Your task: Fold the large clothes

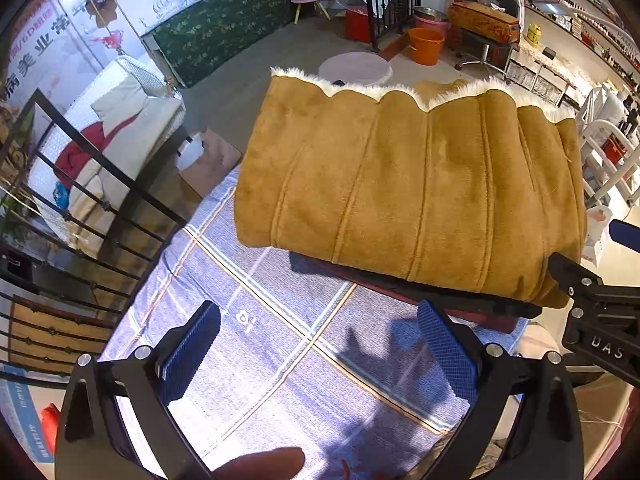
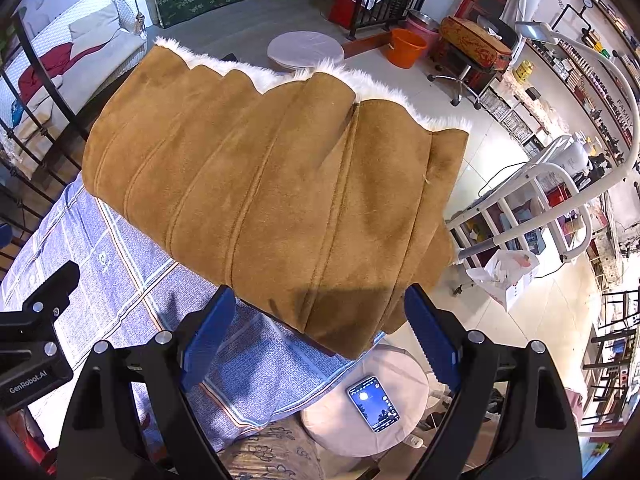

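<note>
Lying folded on the bench (image 1: 280, 360), the fur-lined suede coat (image 1: 408, 184) looks thick, heavy and floppy, best pinched at its near fold, while left claw (image 1: 320, 354) and right claw (image 2: 320, 334) hover wide open, empty.

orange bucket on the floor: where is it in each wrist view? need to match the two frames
Left wrist: orange bucket sits upper right of centre, beyond the white fur edge of the folded tan coat.
Right wrist: orange bucket sits upper right of centre, again past the coat.
Shared landmark: the round white stool just left of the bucket in both views.
</note>
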`<state>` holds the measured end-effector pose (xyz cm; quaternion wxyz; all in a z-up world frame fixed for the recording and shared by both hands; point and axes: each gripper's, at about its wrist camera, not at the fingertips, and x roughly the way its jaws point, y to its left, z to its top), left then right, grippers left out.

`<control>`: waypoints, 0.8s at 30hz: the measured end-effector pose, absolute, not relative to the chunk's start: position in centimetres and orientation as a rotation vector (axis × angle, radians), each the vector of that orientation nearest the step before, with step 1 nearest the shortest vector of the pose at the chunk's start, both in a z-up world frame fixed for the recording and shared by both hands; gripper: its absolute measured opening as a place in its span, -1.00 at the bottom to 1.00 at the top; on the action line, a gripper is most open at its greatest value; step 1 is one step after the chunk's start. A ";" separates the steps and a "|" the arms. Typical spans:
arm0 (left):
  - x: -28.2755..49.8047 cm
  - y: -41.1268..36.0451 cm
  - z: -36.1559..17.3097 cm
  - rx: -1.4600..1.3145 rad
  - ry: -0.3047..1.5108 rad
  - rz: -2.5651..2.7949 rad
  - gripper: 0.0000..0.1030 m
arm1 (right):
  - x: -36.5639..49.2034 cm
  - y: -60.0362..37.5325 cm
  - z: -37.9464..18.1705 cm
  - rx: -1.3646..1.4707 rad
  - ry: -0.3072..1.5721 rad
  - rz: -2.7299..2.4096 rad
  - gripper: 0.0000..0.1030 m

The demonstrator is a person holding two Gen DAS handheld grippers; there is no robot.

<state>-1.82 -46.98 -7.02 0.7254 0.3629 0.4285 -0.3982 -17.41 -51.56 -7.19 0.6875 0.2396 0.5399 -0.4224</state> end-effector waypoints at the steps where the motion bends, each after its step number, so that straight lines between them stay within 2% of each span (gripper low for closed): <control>1: -1.8 -47.0 -7.0 0.799 0.949 -0.883 0.88 | -17.4 -51.5 -7.2 0.537 1.209 -0.946 0.66; 24: -1.8 -47.1 -7.3 0.808 0.948 -0.881 0.88 | -17.5 -51.1 -7.2 0.541 1.209 -0.946 0.66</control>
